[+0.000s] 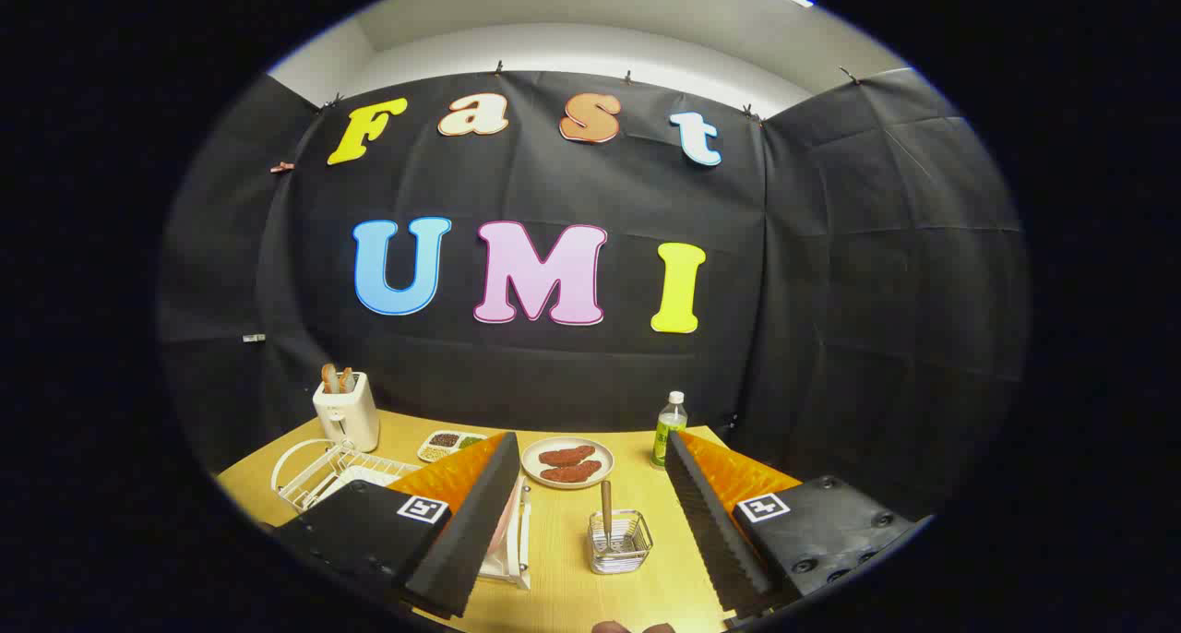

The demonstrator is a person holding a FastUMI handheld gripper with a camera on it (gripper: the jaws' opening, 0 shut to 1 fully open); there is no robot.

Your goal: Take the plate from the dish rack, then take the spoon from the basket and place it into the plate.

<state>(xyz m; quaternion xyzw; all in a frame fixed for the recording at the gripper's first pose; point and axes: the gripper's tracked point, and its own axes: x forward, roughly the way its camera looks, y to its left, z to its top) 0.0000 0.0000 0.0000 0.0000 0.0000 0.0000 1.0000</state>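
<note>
- Black cloth is walling the booth on three sides; a light wooden counter (554,559) is carrying everything below it.
- Hand-held gripper (590,522) is hovering above the near part of the counter with its fingers spread wide apart, gripping nothing.
- White dish rack (517,545) is sitting just beside the left finger, partly hidden by it; a pale pinkish edge standing in it looks like the plate (499,531), though too little is showing to be sure.
- Small wire basket (620,543) is standing between the fingers, near the middle of the counter, with the spoon (606,513) standing upright in it, handle up.
- Farther off, a dish of two reddish food pieces (567,462) is lying beyond the basket, a green-labelled bottle (670,428) to its right, a small tray of grains (449,444) to its left.
- Far left: a white toaster (347,410) holding bread, with a white wire rack (323,471) near it.
- Judgement: the first step appears to be in hand, with the plate not yet taken.
- Next move is calling for a shift leftward, lining the open fingers across the plate's rim, then closing and lifting it straight up out of the rack slots.
</note>
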